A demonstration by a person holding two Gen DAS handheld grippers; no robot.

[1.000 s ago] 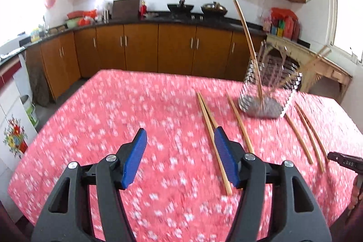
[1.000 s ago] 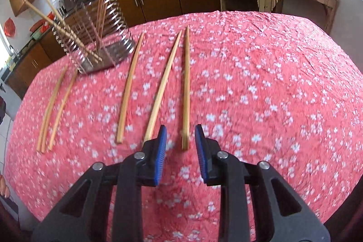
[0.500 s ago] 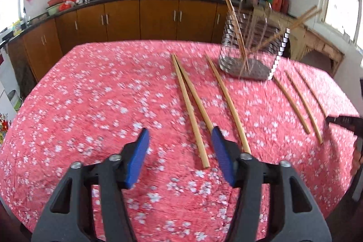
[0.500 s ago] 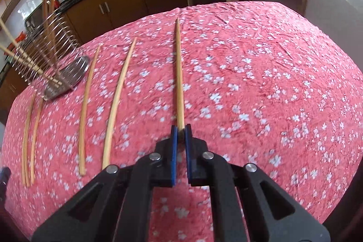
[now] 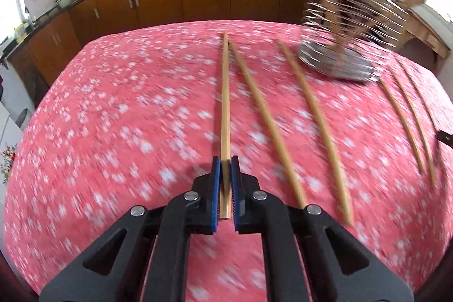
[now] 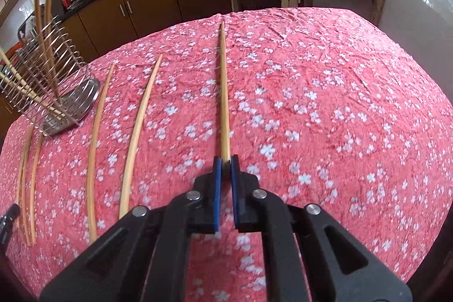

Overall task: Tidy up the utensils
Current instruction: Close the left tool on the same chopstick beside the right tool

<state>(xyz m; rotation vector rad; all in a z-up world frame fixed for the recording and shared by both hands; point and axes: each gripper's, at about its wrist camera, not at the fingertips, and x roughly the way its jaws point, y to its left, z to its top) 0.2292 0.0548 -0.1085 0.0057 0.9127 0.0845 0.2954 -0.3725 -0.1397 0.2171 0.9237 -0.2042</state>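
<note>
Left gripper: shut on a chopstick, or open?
Shut: the left gripper has its blue fingers pressed against a chopstick from both sides.

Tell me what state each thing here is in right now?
Left gripper: shut on a chopstick.
Right gripper: shut on a chopstick.
Wire holder: upright on the table, chopsticks standing in it.
Loose chopsticks: lying flat on the tablecloth.
</note>
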